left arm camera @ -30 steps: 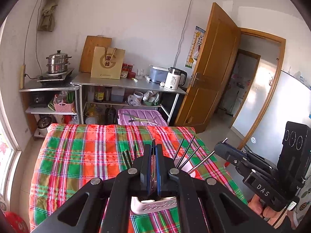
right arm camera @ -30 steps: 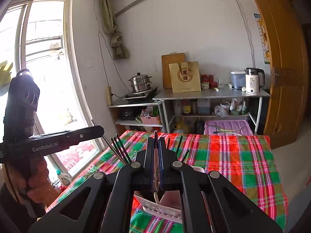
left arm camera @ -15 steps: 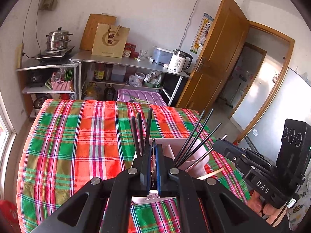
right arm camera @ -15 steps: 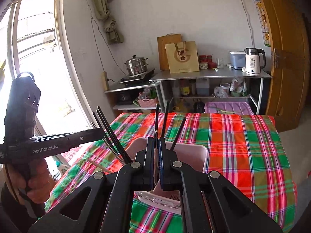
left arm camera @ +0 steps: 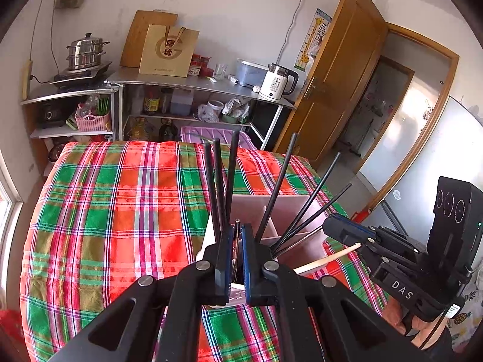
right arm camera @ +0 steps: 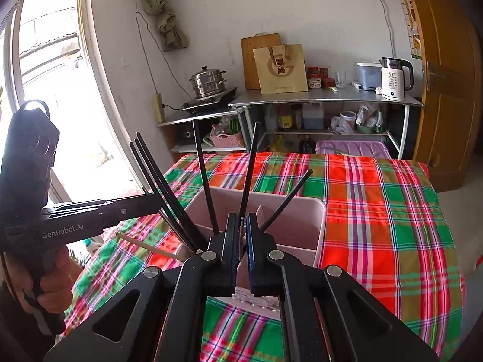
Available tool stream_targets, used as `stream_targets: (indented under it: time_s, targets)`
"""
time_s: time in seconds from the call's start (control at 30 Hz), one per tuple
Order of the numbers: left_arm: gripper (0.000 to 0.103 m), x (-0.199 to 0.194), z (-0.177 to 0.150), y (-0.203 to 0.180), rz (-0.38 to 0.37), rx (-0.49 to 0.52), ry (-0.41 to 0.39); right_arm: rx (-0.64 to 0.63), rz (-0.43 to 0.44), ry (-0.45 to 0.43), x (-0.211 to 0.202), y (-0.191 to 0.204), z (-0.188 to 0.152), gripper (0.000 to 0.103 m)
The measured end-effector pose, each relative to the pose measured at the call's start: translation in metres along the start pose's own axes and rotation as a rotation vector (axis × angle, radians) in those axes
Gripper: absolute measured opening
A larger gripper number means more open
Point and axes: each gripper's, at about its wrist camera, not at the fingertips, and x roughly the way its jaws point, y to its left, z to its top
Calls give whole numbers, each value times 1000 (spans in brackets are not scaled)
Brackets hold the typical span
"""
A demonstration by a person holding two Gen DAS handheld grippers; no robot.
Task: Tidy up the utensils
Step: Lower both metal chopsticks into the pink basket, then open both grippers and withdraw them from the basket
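Note:
A pink divided utensil holder (left arm camera: 289,211) (right arm camera: 289,220) stands on the plaid tablecloth (left arm camera: 120,205). Several black chopsticks (left arm camera: 225,178) (right arm camera: 163,187) stand tilted in it, and one light wooden chopstick (left arm camera: 326,259) (right arm camera: 151,249) leans out low. My left gripper (left arm camera: 237,232) is shut on a thin metal utensil just above the holder's near edge. My right gripper (right arm camera: 241,226) is also shut on a thin metal utensil above the holder. Each gripper shows in the other's view, the right one (left arm camera: 347,232) at right, the left one (right arm camera: 145,203) at left.
Beyond the table stand metal shelves (left arm camera: 199,83) with a white kettle (left arm camera: 276,86), a brown paper bag (left arm camera: 169,51) and a steamer pot (left arm camera: 86,51). A purple bin (right arm camera: 353,147) sits behind the table. A window (right arm camera: 45,90) is left, a wooden door (left arm camera: 341,69) right.
Both grippers have tilted down and come lower over the holder with their utensils. The holder and the chopsticks now fill more of both views.

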Motion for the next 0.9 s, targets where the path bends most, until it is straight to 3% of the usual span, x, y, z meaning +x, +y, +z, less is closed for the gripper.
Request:
stream_targets:
  time_s: [0.2, 0.43, 0.5, 0.8, 0.9]
  targets:
    - [12, -30, 2, -9, 19, 19, -75, -12, 2, -54, -26, 6, 6, 11]
    - [13, -72, -11, -20, 67, 36, -162, -23, -7, -113, -64, 9, -5, 18]
    - [14, -84, -20, -25, 74, 36, -181, -33, -14, -129, -75, 12, -12, 26]
    - [34, -124, -82, -54, 86, 69, -269, -87, -61, -172, -117, 27, -60, 32]
    - [35, -125, -106, -63, 96, 84, -266, -89, -76, -168, -124, 32, -80, 32]
